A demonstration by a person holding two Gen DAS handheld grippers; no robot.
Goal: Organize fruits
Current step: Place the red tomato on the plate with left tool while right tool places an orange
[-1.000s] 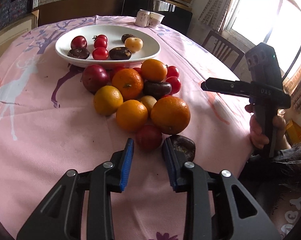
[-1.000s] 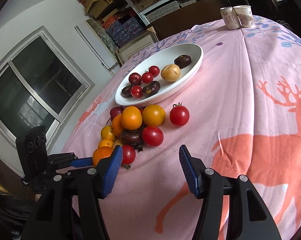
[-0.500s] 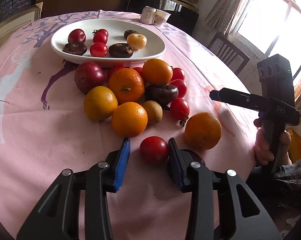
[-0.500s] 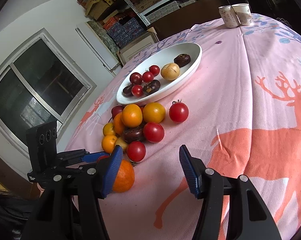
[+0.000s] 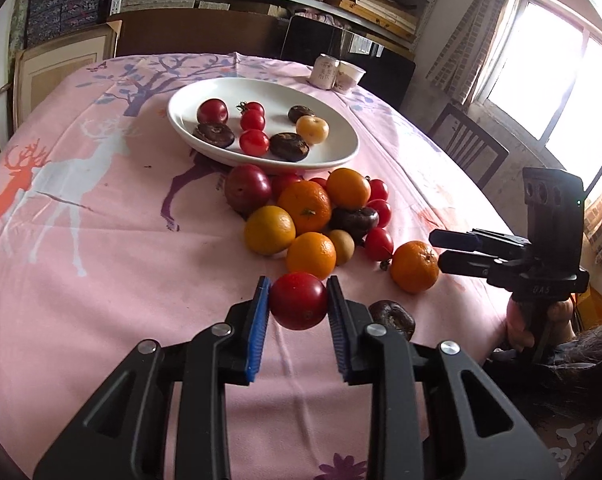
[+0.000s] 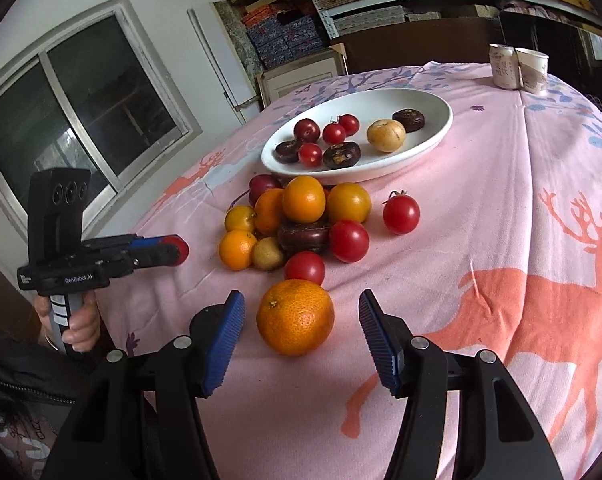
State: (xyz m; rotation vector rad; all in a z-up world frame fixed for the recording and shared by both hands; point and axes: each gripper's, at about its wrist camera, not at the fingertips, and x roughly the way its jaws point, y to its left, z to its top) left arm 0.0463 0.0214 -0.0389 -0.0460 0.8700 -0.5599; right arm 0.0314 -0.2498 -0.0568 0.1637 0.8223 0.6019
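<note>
— Between the left gripper (image 5: 298, 302) pads, what sat?
— A red tomato (image 5: 298, 301), clamped, seemingly lifted off the pink cloth (image 5: 101, 280).
— And the right gripper (image 6: 301, 322)?
— Gaping wide around a lone orange (image 6: 295, 317); only its camera showed that. The white plate (image 6: 433, 136) lay beyond the heap.

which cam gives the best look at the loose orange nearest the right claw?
Right wrist: the orange sits large and unobstructed on the cloth between the open fingers of the right claw. Left wrist shows the same orange smaller, off to the side, near the right claw's tips.
</note>
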